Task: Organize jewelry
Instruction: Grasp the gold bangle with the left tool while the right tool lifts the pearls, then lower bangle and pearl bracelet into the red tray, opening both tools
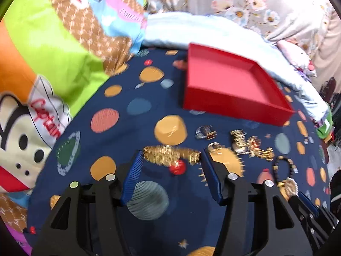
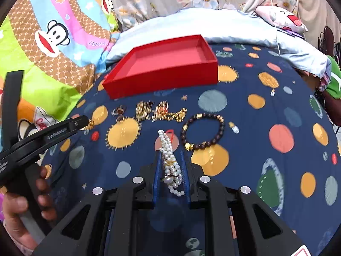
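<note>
Bedsheet (image 2: 266,115): navy, planet print; everything lies on it.

Red box (image 2: 166,64): open-topped, nothing visible inside, at the far side of the sheet. From my right gripper it sits ahead and slightly to the left; from my left gripper, ahead and to the right (image 1: 226,81). The loose jewelry lies between the box and both grippers.

Right gripper (image 2: 170,166): jaws narrow, closed on the pearl bracelet (image 2: 168,149). The strands run lengthwise along the fingers and stick out past the tips toward the box. The right is the loaded one, so I judge the next move is a forward carry, a little leftward, over the near wall of the box.

Left gripper (image 1: 171,160): jaws wide, nothing clamped. The gold bracelet (image 1: 170,154) lies crosswise between the fingertips, its long axis spanning the gap from pad to pad. Frame is motion-blurred; I cannot tell if the pads touch it.

Bead bracelet (image 2: 202,130): dark beads with gold spacers, just right of the pearls, flat on the sheet.

Gold pile (image 2: 159,111): tangled small pieces near the box front; rings (image 2: 119,112) to its left.
</note>
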{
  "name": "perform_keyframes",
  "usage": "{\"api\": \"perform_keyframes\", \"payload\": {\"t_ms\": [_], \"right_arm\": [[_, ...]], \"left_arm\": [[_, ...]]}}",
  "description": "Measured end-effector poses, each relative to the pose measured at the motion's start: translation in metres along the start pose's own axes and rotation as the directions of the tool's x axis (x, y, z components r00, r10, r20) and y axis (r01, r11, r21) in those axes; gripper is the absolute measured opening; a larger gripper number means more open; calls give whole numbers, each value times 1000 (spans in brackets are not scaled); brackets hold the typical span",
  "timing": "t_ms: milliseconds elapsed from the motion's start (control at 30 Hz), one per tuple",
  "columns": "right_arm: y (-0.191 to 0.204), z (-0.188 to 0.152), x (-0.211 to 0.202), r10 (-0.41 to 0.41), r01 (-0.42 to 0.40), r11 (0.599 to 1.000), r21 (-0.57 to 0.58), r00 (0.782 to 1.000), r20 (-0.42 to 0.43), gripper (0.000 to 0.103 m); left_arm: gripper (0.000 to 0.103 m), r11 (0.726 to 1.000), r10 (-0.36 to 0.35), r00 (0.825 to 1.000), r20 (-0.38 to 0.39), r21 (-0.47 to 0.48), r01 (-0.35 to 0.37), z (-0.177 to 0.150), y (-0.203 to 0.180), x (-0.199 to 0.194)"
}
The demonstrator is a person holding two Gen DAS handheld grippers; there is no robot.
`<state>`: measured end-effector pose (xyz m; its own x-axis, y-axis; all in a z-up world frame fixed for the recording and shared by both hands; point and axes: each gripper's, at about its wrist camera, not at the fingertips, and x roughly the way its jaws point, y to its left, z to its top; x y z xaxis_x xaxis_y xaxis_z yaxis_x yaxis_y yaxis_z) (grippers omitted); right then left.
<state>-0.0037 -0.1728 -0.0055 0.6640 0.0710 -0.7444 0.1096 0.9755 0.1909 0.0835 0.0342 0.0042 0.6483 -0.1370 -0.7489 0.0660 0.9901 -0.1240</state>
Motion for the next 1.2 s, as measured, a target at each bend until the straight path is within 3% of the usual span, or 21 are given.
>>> {"api": "perform_keyframes", "payload": {"t_ms": [67,100,200,333,433,467,533,567,767,967,1000,1100,1200], "right_arm": [[-5,8,-6,3,-3,1000,5,1000,22,17],[-7,13,-8,1,-1,1000,4,999,34,17],[-15,33,-14,6,-6,1000,6,998,69,17],[-27,62,-20,-5,4,1000,11,993,121,17],[-31,72,-26,-17,15,1000,12,989,149,17],[-32,71,-27,-22,21,1000,13,988,152,17],[-35,66,-24,-17,14,1000,24,990,138,17],[-35,63,-22,-13,10,1000,29,992,129,17],[-35,36,-2,11,-14,997,71,999,46,17],[-28,30,-1,10,-12,998,65,999,35,17],[-28,29,-2,9,-11,998,64,999,36,17],[-27,29,-1,10,-12,998,64,999,36,17],[-26,30,0,16,-18,998,67,999,30,17]], "left_arm": [[48,1000,-22,999,31,22,22,7,-9,-13],[26,999,-39,998,41,33,38,12,-13,-18],[23,995,-90,994,60,52,87,29,-25,-27],[23,991,-97,989,114,99,86,51,-43,-35],[26,993,-102,987,125,75,93,61,-40,-39],[33,995,-89,989,117,65,82,59,-36,-37],[77,999,-43,994,101,37,40,49,-24,-32],[79,999,-23,995,94,27,20,43,-20,-28],[79,999,32,998,-55,45,-30,-4,-17,23],[79,996,79,994,-71,53,-76,-17,-28,54],[76,996,81,995,-63,53,-78,-16,-28,54],[55,997,66,996,-58,45,-63,-13,-28,52],[54,999,39,997,-67,40,-36,-13,-27,49]]}}
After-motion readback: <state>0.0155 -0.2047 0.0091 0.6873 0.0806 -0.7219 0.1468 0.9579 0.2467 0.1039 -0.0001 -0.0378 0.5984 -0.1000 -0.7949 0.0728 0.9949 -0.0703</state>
